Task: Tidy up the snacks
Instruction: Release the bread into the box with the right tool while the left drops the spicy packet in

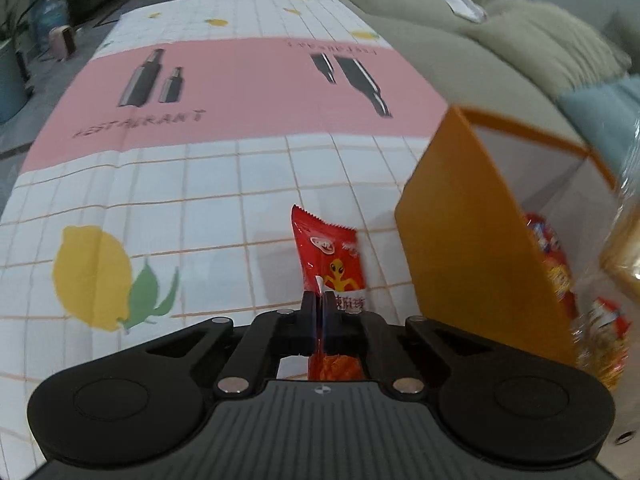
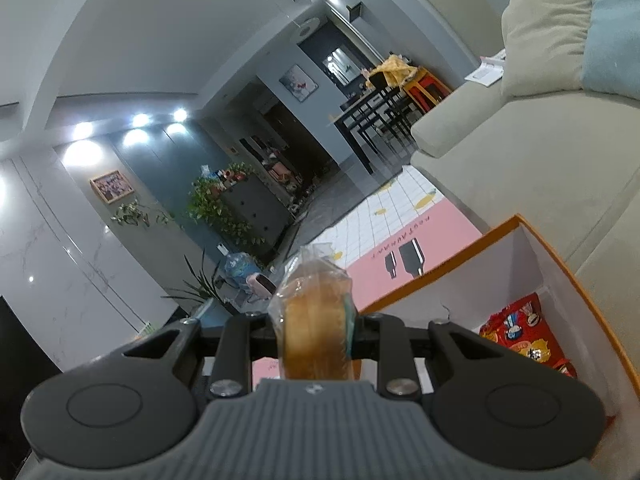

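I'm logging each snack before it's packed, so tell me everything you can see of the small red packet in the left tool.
The red packet is a small glossy foil sachet with a serrated top edge, a yellow alien figure and a white band of print. It stands nearly upright over the tablecloth, left of the orange box. The left tool is shut on its lower part.

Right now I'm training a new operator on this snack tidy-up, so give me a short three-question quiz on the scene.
1. True or false: the left gripper is shut on the red snack packet.
2. What does the right gripper hold? A) a bottle B) bagged bread C) nothing
3. What already lies inside the orange box?

Key: 1 true; 2 B; 3 red snack bags, while the left gripper's packet remains outside, over the tablecloth.
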